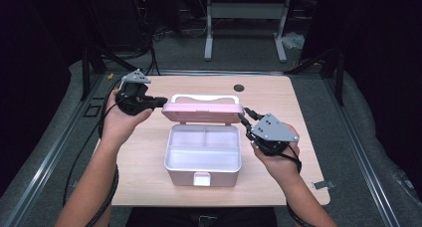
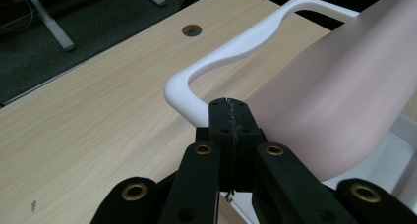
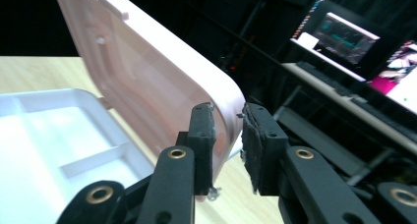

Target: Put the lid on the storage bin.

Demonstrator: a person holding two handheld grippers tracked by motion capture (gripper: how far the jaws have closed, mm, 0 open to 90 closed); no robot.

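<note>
1 pink box, lid up; left tongs pressed together, right tongs spread

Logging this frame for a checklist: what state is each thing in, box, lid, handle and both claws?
Pink box: open, nothing inside its white tray.
Lid: raised, standing about upright.
White handle: folded behind the lid.
Left claw: shut, nothing gripped, beside the lid's corner.
Right claw: open, straddling the lid's edge.

Light wooden table under an open pink box
</note>
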